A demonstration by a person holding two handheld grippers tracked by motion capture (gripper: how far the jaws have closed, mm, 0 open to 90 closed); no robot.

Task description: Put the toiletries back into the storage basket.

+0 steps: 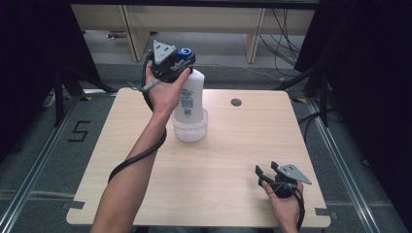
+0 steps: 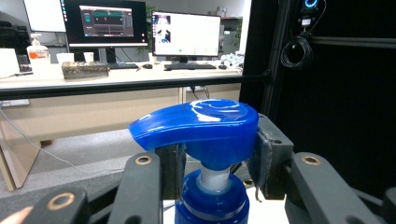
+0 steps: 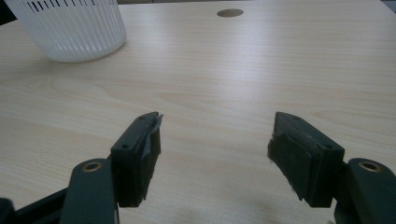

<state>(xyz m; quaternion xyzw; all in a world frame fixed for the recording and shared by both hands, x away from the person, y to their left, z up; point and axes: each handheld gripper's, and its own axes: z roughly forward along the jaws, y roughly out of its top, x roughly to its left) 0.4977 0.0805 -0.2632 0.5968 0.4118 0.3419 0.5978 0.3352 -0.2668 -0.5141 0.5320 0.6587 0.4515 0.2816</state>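
One bottle [image 1: 191, 95] stands upright in one white basket [image 1: 190, 130] at the table's [image 1: 228, 160] far left. My left gripper [image 1: 177, 62] clamps its jaws on the neck under the one blue pump head [image 2: 198, 122]. My right gripper [image 1: 268, 171] rests at the near right, jaws spread, holding nothing.

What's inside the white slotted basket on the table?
The white pump bottle stands in the basket, its lower part showing through the slotted wall. The basket's floor is covered. The left claw grips the blue pump.
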